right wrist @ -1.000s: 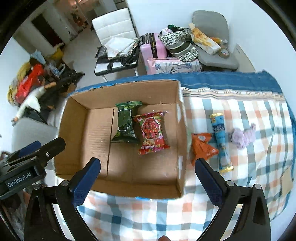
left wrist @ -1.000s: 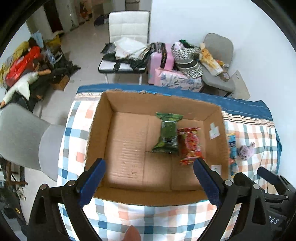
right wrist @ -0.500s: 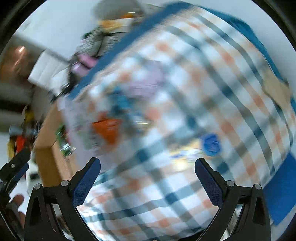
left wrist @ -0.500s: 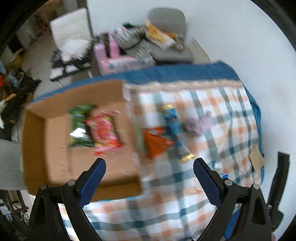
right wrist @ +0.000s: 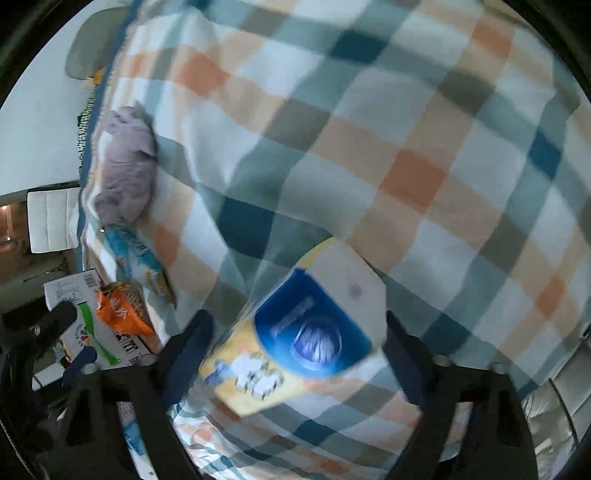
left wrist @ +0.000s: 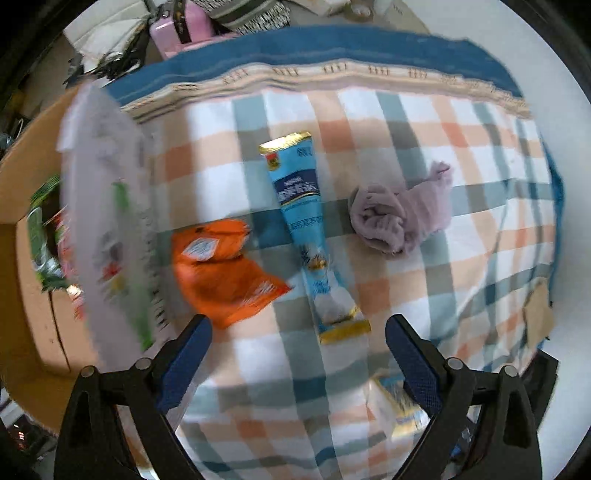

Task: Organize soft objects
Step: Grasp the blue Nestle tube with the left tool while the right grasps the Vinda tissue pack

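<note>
In the left wrist view my left gripper is open and empty, low over the plaid cloth. An orange snack bag lies just ahead of its left finger, a long blue packet ahead of the middle, and a rolled purple cloth to the right. In the right wrist view my right gripper is open, with a blue and yellow tissue pack lying on the cloth between its fingers, not gripped. The purple cloth, blue packet and orange bag show at far left.
The cardboard box stands at the left, its white flap blurred, with green and red packets inside. The box flap also shows in the right wrist view. A blue bed edge runs along the back. A pink suitcase stands beyond.
Both grippers swung right, away from the box, and dropped closer to the cloth. The tissue pack now lies between the right fingers. The left view now centres on the loose packets.
</note>
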`<action>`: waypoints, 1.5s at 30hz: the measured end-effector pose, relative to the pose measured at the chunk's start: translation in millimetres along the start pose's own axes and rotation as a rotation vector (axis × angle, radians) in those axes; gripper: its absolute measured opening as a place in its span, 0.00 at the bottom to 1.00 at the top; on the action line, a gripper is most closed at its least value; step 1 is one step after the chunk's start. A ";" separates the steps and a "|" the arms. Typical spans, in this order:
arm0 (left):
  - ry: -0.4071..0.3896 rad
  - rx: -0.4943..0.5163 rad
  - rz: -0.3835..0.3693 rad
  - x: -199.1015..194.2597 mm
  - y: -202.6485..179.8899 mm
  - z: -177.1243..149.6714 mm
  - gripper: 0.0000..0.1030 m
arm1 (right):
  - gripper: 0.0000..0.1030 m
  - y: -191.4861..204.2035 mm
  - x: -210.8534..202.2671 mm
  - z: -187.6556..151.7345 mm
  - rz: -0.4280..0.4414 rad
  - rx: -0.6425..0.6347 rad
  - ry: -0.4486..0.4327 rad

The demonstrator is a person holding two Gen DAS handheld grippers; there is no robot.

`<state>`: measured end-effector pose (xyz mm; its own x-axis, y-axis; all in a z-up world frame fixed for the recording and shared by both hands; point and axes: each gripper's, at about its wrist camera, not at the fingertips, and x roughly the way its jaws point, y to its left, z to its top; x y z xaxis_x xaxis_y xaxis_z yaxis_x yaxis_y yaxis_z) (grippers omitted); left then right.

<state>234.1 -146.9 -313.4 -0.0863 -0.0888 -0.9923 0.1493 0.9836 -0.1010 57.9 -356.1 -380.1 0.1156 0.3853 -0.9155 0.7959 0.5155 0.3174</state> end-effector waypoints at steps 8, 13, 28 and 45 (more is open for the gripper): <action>0.095 0.076 0.073 52.3 -35.0 11.6 0.58 | 0.53 -3.7 -6.2 13.9 -0.059 -0.061 0.014; 0.096 0.093 0.098 69.8 -44.6 7.1 0.41 | 0.50 2.6 -34.9 21.9 -0.178 -0.161 -0.036; 0.078 0.124 0.056 73.6 -51.8 -43.6 0.31 | 0.58 -6.1 -28.4 50.7 -0.200 -0.239 0.015; 0.044 0.021 -0.006 54.5 -33.9 -29.3 0.16 | 0.45 -0.3 -22.9 37.2 -0.224 -0.302 -0.027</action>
<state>195.5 -180.4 -361.9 -0.1304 -0.0875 -0.9876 0.1689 0.9796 -0.1091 77.1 -393.6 -368.4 -0.0228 0.2195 -0.9753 0.5922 0.7890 0.1637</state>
